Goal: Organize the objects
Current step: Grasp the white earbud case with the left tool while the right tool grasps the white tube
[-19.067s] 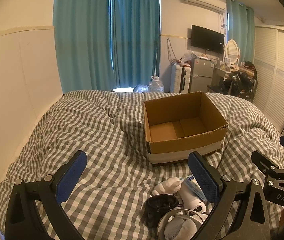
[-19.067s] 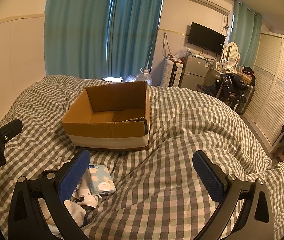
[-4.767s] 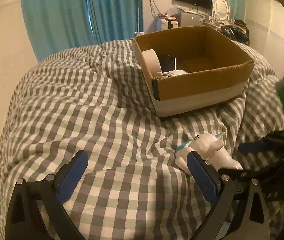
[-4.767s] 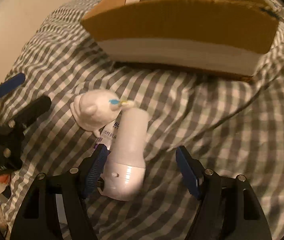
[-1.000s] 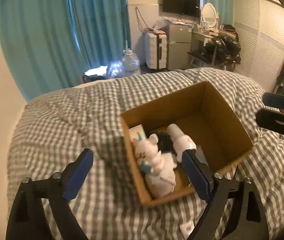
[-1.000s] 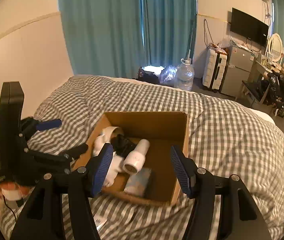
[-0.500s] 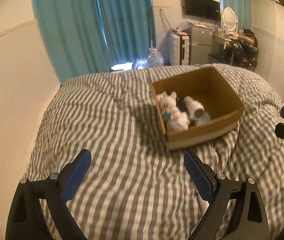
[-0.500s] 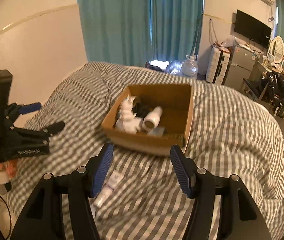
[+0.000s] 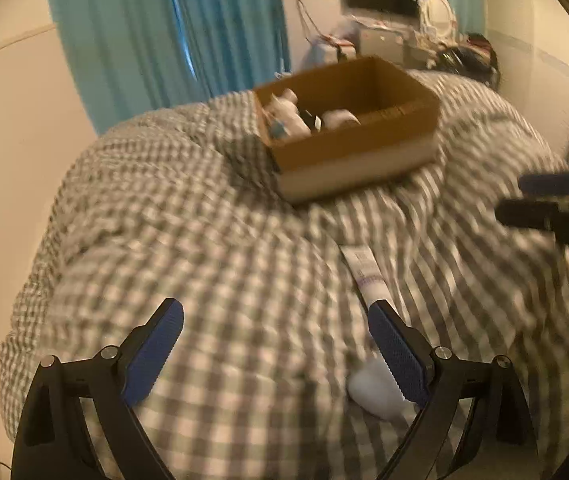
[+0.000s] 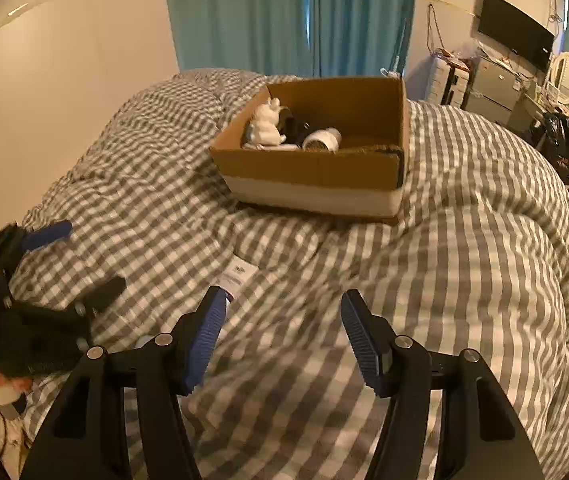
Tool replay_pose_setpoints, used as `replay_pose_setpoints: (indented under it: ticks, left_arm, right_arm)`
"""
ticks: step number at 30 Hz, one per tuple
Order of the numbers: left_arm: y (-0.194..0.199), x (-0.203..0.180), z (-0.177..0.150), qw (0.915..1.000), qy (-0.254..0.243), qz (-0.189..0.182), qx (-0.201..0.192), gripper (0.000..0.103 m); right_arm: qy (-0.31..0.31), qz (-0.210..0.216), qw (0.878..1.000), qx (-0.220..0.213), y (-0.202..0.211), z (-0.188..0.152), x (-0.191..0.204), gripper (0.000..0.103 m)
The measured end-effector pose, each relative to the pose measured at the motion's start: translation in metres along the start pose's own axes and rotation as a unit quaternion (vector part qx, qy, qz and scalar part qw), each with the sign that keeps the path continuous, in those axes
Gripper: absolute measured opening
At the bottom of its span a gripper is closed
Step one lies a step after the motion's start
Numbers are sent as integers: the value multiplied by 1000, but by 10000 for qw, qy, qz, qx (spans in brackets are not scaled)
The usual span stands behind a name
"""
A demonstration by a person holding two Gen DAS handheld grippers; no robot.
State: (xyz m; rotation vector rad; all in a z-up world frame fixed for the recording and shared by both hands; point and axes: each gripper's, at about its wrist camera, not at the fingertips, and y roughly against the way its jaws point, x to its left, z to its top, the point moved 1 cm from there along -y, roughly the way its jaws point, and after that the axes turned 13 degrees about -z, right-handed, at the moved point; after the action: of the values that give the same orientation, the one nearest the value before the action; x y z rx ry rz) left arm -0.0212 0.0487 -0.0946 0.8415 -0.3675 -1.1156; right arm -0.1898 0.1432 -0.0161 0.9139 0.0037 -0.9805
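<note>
A: What sits nearest the cardboard box (image 10: 316, 168) side of things, starting close in?

B: The right gripper (image 10: 282, 340) hangs over the gray-and-white checked duvet (image 10: 464, 272), well short of the box, its blue pads spread with nothing between them. The left gripper (image 9: 274, 350) is likewise spread wide and empty above the same duvet.

A: Anything lying loose?

B: A white tube (image 10: 236, 276) lies flat on the duvet, between the grippers and the box. In the right wrist view its near end is just beside the left pad of the right gripper. In the left wrist view the tube (image 9: 362, 270) runs up to the right-hand pad of the left gripper, and a white rounded object (image 9: 372, 390), too blurred to name, lies nearer still.

A: Can you read the tube's label?

B: No. There is dark print and a purple band, but it is too small and blurred.

A: And the box?

B: It rests on the duvet, open-topped, with a pale band around its base. Inside, toward its left wall, are a white plush toy (image 10: 266, 124), something black (image 10: 294, 126) and a white cylinder (image 10: 322, 140) lying on its side. Beyond the box hang teal curtains (image 10: 284, 16).
</note>
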Motion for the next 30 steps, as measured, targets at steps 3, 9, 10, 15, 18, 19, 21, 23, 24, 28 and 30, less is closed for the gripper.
replay_pose_setpoints:
  ticks: [3, 9, 10, 15, 18, 19, 21, 23, 24, 28, 30]
  left_arm:
    - [-9, -16, -14, 9995, -211, -127, 206, 96]
    - [-28, -33, -28, 9959, -447, -480, 623, 96]
    - [-29, -33, -29, 9951, -432, -582, 673, 95]
    - [-39, -36, -34, 9891, -381, -1002, 1011, 72]
    - [-44, -45, -38, 9860, -547, -1031, 1190, 63]
    - [-44, -46, -39, 9851, -577, -1074, 1210, 57]
    - [-41, -46, -37, 9875, -540, -939, 1141, 57]
    - [-37, -37, -30, 9930, -341, -588, 968, 57]
    - [-33, -31, -25, 9941, -210, -585, 885, 57]
    - [-21, -12, -8, 9959, 104, -613, 657, 57]
    - [-16, -5, 1, 9975, 124, -464, 522, 57]
  right_arm:
    - [-53, -72, 9999, 76, -1, -4, -3, 60]
    - [-99, -70, 9999, 104, -5, -7, -3, 60]
    - [-104, -61, 9999, 118, -7, -7, -3, 60]
    - [-161, -20, 9997, 159, -11, -10, -5, 60]
    - [-145, -6, 9997, 180, -13, -10, -3, 60]
    - [-136, -9, 9997, 190, -14, -10, -2, 60]
    - [-116, -18, 9997, 198, -15, -10, -1, 60]
    - [-106, -19, 9998, 190, -15, -10, -1, 60]
    - [-112, -13, 9997, 194, -15, -10, -1, 60]
    - [-65, -49, 9997, 244, -18, -7, 3, 60]
    - [-27, -42, 9997, 258, -20, -4, 8, 60]
